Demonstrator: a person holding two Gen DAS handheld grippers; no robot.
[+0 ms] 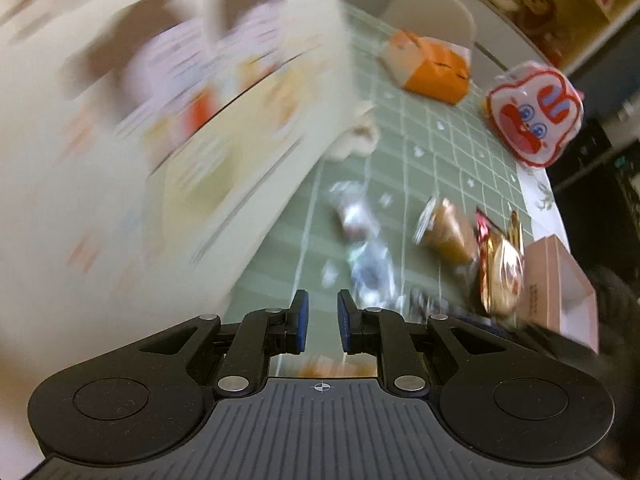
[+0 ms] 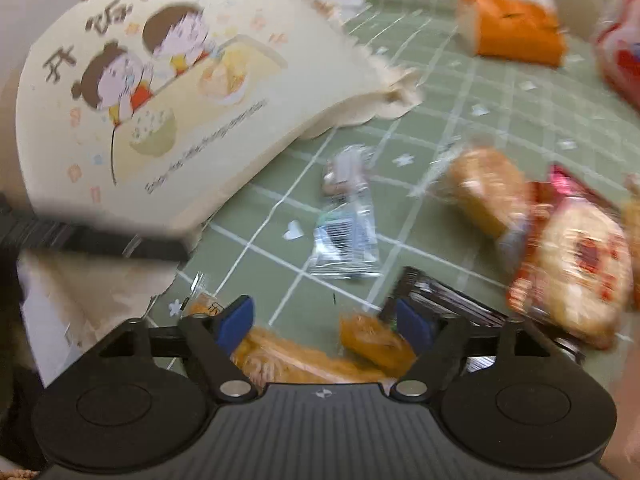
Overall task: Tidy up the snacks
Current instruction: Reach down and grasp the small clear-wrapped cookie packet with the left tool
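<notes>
Little of the sorting looks done: most snacks lie loose on the green grid-patterned surface (image 2: 460, 92), and the only container in view, a large cream paper bag printed with two cartoon children (image 2: 160, 92), shows only its outer face, so what is inside it cannot be told.

The right gripper (image 2: 326, 322) has its fingers set wide apart, holding nothing. Just beneath and between them lie orange-wrapped cakes (image 2: 374, 340); a dark foil packet (image 2: 448, 300) sits beside the right finger. Ahead of the fingers lies a clear crinkled plastic wrapper with a barcode (image 2: 348, 240), and ahead to the right a golden cake slice in clear film (image 2: 486, 192) beside a red-and-white rice-cracker packet (image 2: 576, 264). Far ahead rests an orange-and-white carton-shaped pack (image 2: 516, 28). The bag stands ahead to the left.

The left gripper (image 1: 322, 326) has its fingers a narrow gap apart, with nothing between them. The bag fills the space ahead-left, heavily blurred. Ahead-right sit a pink cardboard box (image 1: 560, 292), whose contents cannot be seen, and farther off a round white pack with a red cartoon face (image 1: 534, 114).

All these snacks remain to be gathered.
</notes>
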